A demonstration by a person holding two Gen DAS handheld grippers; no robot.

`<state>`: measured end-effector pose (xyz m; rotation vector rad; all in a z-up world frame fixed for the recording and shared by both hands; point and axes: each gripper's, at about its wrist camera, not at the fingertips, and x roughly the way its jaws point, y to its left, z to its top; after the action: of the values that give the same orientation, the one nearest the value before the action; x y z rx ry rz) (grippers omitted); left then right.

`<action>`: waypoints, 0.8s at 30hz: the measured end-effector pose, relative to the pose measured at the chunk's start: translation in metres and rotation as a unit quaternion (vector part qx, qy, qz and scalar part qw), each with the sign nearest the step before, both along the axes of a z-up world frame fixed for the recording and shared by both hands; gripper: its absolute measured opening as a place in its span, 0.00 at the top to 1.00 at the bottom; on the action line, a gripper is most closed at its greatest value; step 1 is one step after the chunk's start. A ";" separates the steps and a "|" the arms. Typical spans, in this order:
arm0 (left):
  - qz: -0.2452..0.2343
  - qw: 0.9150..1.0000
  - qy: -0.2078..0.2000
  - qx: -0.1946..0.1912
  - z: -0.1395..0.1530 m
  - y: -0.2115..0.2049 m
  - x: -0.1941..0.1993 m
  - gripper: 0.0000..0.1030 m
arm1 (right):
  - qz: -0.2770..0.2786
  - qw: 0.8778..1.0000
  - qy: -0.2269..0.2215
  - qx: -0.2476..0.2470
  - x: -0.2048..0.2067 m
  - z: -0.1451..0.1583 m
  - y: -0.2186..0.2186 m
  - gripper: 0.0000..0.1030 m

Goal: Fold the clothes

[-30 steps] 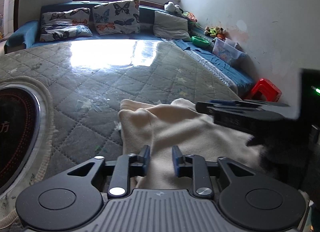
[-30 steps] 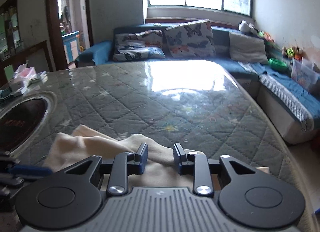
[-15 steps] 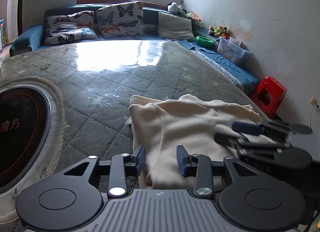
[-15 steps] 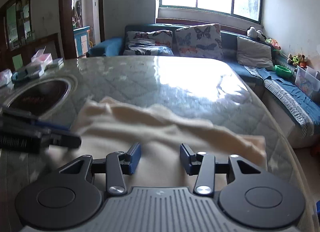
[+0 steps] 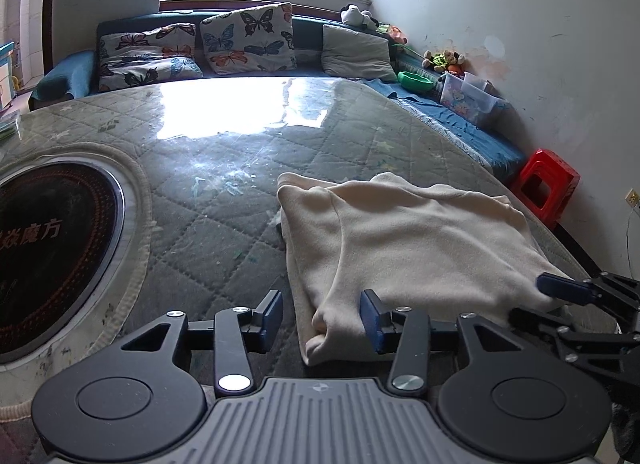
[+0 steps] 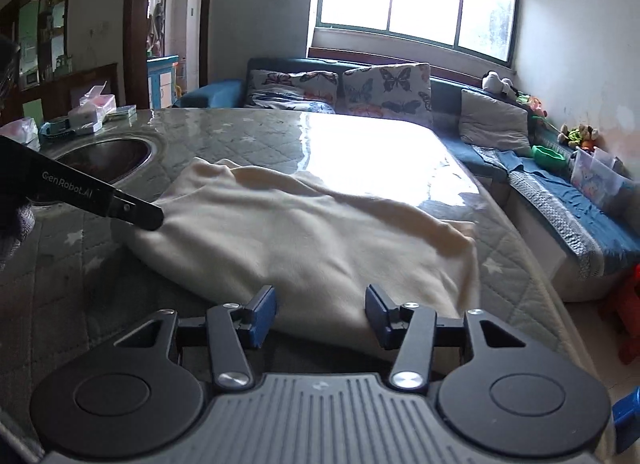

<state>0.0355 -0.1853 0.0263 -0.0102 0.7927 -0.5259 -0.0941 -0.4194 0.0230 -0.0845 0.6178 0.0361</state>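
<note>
A cream garment (image 5: pixel 420 232) lies folded flat on the quilted table (image 5: pixel 224 184). My left gripper (image 5: pixel 322 320) hovers over the garment's near left corner. A fold of cloth lies between its blue pads, which do not press on it, and the jaws are opening. My right gripper (image 6: pixel 320 316) stands at the garment's (image 6: pixel 304 232) near edge with its jaws opening and nothing clamped. In the left wrist view the right gripper (image 5: pixel 540 302) shows at the cloth's right edge. One left finger (image 6: pixel 132 212) touches the cloth's left side in the right wrist view.
A round black hob (image 5: pixel 48 256) is set into the table at the left. Tissue boxes (image 6: pixel 88 112) stand on the far left of the table. A blue sofa with butterfly cushions (image 5: pixel 244 40) runs behind, and a red stool (image 5: pixel 548 184) stands by the right wall.
Both grippers have widened their jaws and let the cloth go. The right gripper has drawn back toward the garment's near right edge. The garment now lies flat and spread out.
</note>
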 end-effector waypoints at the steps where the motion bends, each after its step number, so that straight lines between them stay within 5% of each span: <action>1: 0.000 1.000 -0.001 0.000 0.000 0.000 -0.001 0.55 | -0.004 1.000 -0.004 0.003 -0.002 0.002 -0.003 0.51; 7: 0.002 1.000 0.002 0.004 -0.004 0.001 -0.002 0.53 | -0.058 0.996 0.004 0.067 -0.003 -0.002 -0.031 0.51; 20: 0.008 1.000 0.006 0.003 -0.006 0.006 -0.001 0.49 | -0.057 0.996 0.003 0.072 -0.009 -0.006 -0.036 0.50; 24: 0.009 1.000 0.008 -0.001 -0.003 0.007 -0.003 0.49 | -0.056 0.996 -0.013 0.067 -0.013 0.003 -0.030 0.24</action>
<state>0.0324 -0.1778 0.0229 -0.0236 0.8065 -0.5103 -0.1075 -0.4496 0.0259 0.0789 0.5916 -0.0324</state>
